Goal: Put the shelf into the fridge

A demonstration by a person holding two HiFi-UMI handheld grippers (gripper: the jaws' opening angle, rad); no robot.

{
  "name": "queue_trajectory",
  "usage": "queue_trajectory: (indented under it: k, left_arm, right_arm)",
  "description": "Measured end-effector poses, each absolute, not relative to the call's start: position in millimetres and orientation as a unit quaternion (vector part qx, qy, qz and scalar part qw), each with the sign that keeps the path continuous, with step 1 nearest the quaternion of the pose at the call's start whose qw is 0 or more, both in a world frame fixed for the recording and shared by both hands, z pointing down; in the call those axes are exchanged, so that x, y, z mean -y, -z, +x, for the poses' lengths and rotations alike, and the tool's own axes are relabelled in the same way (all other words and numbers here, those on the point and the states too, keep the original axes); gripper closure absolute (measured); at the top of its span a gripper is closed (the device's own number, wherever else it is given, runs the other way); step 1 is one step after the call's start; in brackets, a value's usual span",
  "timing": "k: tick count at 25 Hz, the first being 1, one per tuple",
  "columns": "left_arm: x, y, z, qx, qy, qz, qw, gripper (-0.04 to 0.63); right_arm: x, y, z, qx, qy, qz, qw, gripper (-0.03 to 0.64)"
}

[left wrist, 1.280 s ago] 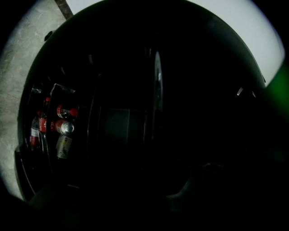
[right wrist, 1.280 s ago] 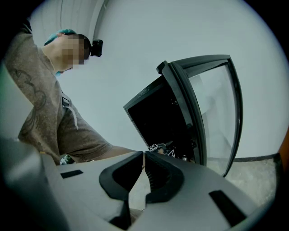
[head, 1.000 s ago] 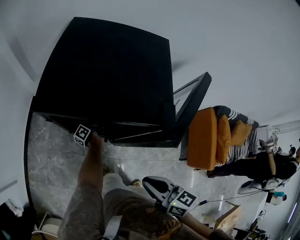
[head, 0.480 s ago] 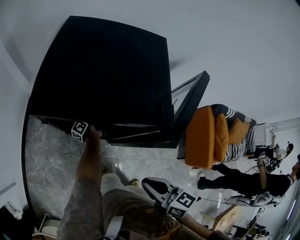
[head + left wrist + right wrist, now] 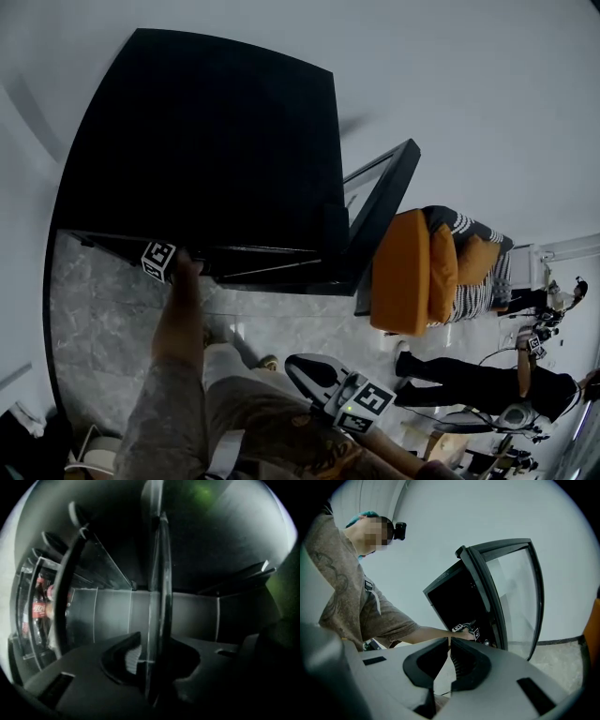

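The black fridge (image 5: 206,150) stands open, its glass door (image 5: 380,211) swung to the right. My left arm reaches into it, and only the marker cube (image 5: 159,261) of that gripper shows at the opening in the head view. In the left gripper view the glass shelf (image 5: 159,597) runs edge-on between the jaws of my left gripper (image 5: 157,653). The jaws have just been opening, and the ribbed left pad (image 5: 132,656) stands a little off the glass. My right gripper (image 5: 309,370) hangs low by my legs, shut and empty (image 5: 450,646).
Ribs for shelves line the fridge's inner walls (image 5: 101,559). Drink bottles (image 5: 40,611) stand at the left. An orange chair (image 5: 408,277) sits right of the door (image 5: 515,597). Another person (image 5: 487,375) is on the floor area at the far right.
My left gripper's cube has shifted slightly left at the fridge opening. The person at the far right has moved. My right gripper stays where it was.
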State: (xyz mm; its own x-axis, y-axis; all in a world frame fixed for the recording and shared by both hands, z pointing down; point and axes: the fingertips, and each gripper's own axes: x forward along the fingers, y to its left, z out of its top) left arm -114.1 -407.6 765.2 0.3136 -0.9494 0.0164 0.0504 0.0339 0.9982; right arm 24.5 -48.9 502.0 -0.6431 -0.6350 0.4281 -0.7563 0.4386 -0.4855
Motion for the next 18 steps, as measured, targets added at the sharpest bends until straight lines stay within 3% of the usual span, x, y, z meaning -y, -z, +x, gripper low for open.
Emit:
queue_trajectory:
  k: [2,14,17,18]
  left_arm:
    - [399.4,-766.4,-113.9,0.405,0.42,0.552,0.596,0.491]
    - [319.3,-769.6,-131.5,0.429,0.413,0.537,0.597,0.491]
    - [303.9,-770.0,-138.6,0.446,0.396,0.526,0.606,0.589]
    - [300.2,-769.2,-141.4,0.449,0.388,0.527,0.608,0.591]
  right_arm:
    - [49.7,-501.7,22.6,0.846,-0.331,0.408,0.09,0.586]
    - [47.1,-494.4,7.1,0.87,-0.322,0.364,0.084,0.586]
    - [48.2,-491.4,0.6,0.875,-0.323,0.352,0.076,0.586]
    - [49.1,-490.3,-1.9,0.877,-0.323,0.348,0.072,0.586]
